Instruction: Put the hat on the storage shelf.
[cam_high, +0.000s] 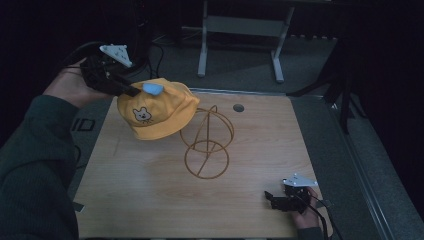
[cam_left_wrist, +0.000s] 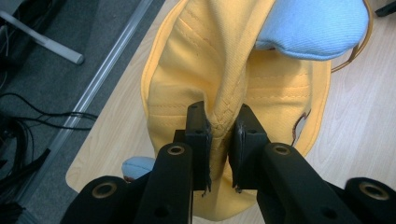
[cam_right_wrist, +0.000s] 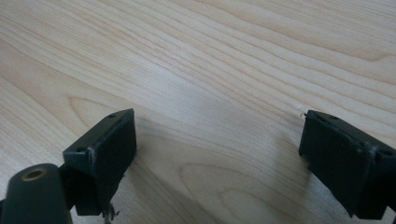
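We've got the left gripper (cam_left_wrist: 219, 135) pinching a thin fold of the yellow cap (cam_high: 155, 112) at 10 o'clock, probably off the table; it may slip or snag the wire stand (cam_high: 206, 145). Right gripper (cam_right_wrist: 219, 154) gapes wide w/ nothing in it at 5.

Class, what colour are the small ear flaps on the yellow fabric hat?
Light blue ear flaps, clearest in the left gripper view.

hat (cam_high: 159, 107): yellow, blue ears, animal face print | wire stand (cam_high: 207, 142): golden-brown | table (cam_high: 150, 200): light woodgrain
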